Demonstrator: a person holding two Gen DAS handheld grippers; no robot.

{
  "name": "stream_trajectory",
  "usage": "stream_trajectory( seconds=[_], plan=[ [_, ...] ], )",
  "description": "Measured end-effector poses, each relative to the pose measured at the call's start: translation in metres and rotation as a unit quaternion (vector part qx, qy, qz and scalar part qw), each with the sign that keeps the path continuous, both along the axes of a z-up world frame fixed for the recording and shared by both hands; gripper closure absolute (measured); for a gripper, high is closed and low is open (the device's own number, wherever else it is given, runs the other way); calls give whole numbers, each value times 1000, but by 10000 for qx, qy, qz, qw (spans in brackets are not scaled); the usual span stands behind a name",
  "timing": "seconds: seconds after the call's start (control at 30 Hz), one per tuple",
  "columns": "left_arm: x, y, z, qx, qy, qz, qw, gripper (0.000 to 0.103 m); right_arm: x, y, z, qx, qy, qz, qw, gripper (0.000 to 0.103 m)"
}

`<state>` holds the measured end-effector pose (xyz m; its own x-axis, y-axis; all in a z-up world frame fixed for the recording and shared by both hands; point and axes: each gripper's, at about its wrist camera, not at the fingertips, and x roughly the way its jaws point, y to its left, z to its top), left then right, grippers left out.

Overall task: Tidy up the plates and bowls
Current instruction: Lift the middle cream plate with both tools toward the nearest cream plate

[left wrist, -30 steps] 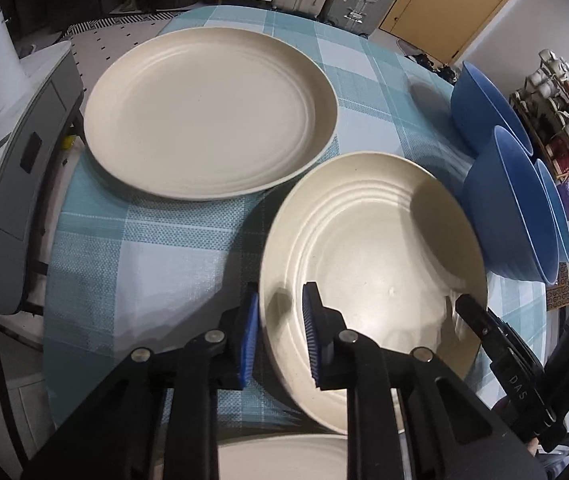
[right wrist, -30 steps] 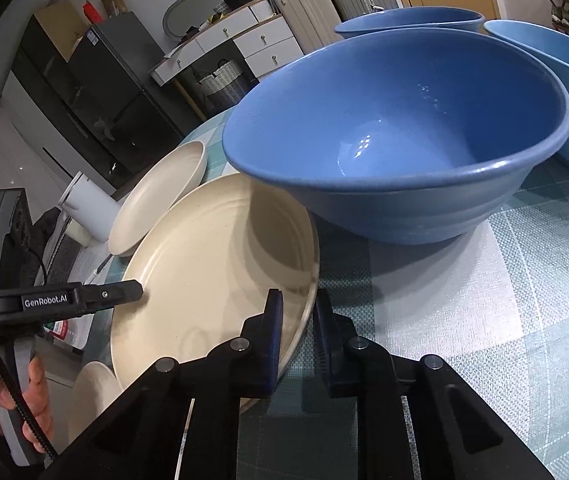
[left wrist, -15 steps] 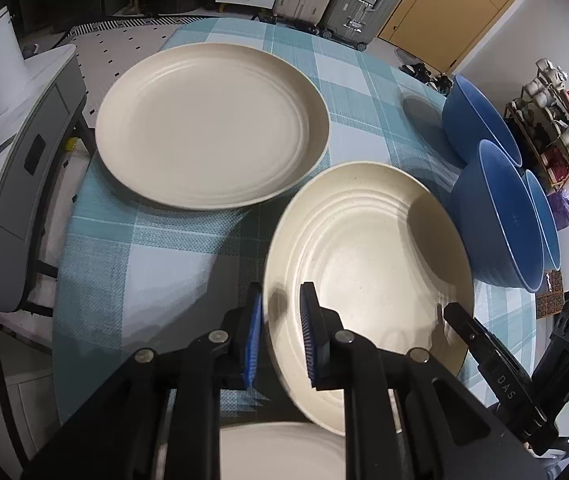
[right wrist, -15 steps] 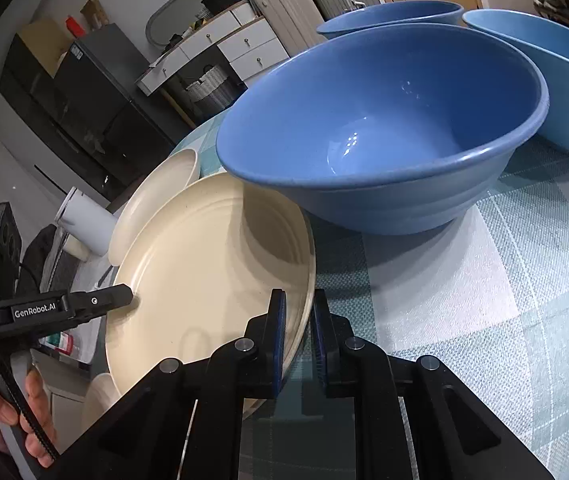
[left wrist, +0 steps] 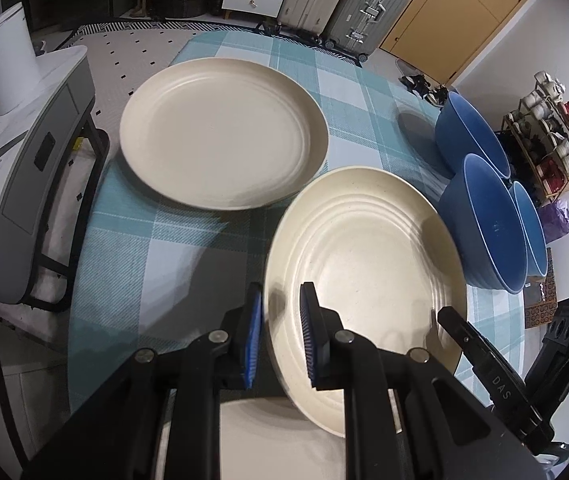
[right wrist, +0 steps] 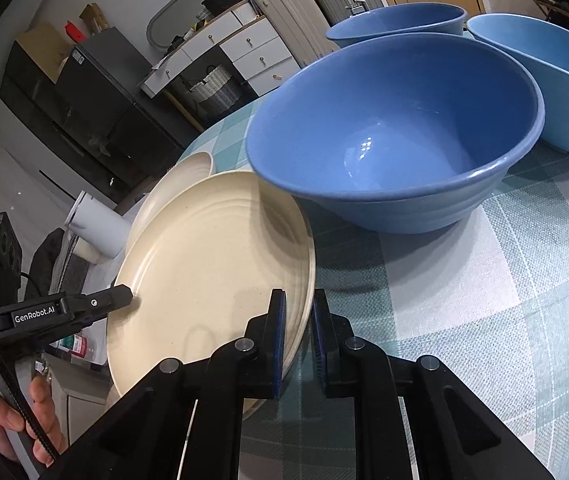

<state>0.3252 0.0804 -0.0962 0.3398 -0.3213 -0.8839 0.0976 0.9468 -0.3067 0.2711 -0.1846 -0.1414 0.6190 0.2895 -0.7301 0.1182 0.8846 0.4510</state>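
The left gripper [left wrist: 280, 336] and the right gripper [right wrist: 298, 340] each pinch an opposite rim of the ridged cream plate [left wrist: 364, 280], closed on it, lifted and tilted above the checked tablecloth [left wrist: 156, 248]. Behind lies a second cream plate [left wrist: 220, 136]. Three blue bowls [right wrist: 396, 136] stand at the table's right edge.

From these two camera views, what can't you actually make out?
- Third cream plate, left wrist view: only a strip shows under the left gripper, cut by the bottom edge.
- Farthest blue bowl, left wrist view: mostly hidden behind the middle blue bowl.
- Far cream plate, right wrist view: only a sliver behind the held plate.
- Underside of the held plate: unseen, so its height above the tablecloth is unclear.
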Motion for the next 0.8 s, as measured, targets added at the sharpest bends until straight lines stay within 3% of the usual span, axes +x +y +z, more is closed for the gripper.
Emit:
stream_trajectory(
  seconds=[0.8],
  plan=[
    [-83, 45, 26, 30, -358, 604, 9975, 87, -60, 43, 26, 28, -186, 604, 9980, 90]
  ],
)
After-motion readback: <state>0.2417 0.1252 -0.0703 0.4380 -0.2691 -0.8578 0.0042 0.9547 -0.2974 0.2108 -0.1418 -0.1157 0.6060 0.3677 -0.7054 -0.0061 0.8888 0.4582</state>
